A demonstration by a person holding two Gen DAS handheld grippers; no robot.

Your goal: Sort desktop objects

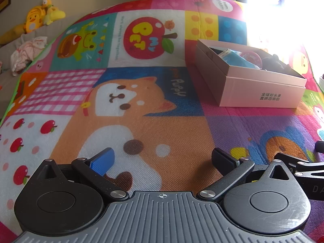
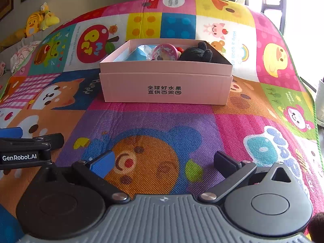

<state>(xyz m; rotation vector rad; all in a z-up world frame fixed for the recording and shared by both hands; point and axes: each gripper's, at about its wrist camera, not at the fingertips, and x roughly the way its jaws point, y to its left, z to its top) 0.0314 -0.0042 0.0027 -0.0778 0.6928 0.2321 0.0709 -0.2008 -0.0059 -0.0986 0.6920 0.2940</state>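
Both sets of tongs hang released over the tabletop's colourful cartoon mat, each with its fingers spread wide and nothing between them. The left tongs sit above the orange puppy picture, toward the near edge. The right tongs sit just beside them, over the bear-face picture, also near the near edge.

The pink box stands open in the middle of the mat, straight ahead of the right tongs and well apart from them; from the left tongs it lies ahead and off to the right. Inside it are a round pink tin, a black plush toy and a blue packet, crowded together.

Yellow plush toys rest beyond the mat's far left corner.
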